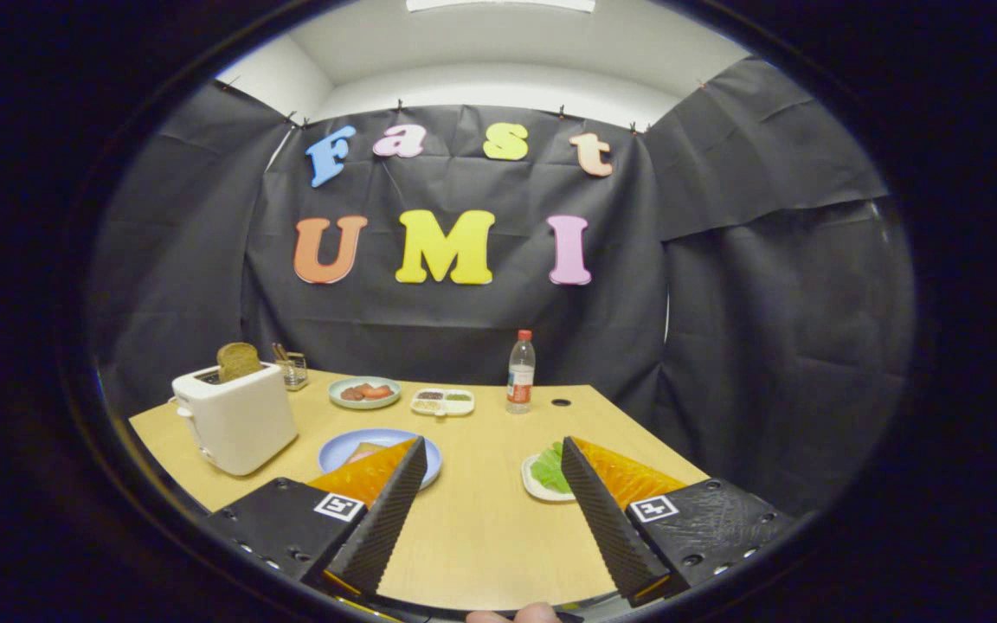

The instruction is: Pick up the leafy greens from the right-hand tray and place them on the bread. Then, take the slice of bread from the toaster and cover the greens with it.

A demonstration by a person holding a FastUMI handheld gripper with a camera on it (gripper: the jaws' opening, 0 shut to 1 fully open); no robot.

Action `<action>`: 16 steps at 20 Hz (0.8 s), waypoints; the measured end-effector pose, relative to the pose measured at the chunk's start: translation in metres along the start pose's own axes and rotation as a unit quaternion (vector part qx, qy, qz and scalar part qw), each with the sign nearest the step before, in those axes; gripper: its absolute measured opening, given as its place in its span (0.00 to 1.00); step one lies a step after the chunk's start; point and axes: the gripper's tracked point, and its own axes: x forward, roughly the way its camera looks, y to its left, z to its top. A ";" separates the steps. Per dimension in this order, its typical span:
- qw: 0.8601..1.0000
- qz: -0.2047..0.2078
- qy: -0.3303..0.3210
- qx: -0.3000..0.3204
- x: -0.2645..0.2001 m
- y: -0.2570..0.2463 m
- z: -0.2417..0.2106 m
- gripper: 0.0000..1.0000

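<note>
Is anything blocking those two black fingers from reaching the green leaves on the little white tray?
Nothing visible. The open gripper has only bare wooden table ahead, and the leafy greens on the small white tray lie partly behind its right finger.

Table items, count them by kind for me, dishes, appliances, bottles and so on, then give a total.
Dishes: 4 (blue plate, white tray of leafy greens, green plate, divided dish)
Toaster: 1
Bottle: 1
Glass holder: 1
Total: 7
Tongs open, holding nothing.
</note>
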 end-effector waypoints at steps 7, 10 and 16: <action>0.993 -0.040 0.057 0.098 0.084 -0.099 -0.031 0.96; 0.987 -0.050 0.084 0.130 0.120 -0.131 -0.040 0.96; 0.961 -0.045 0.167 0.215 0.178 -0.158 -0.086 0.96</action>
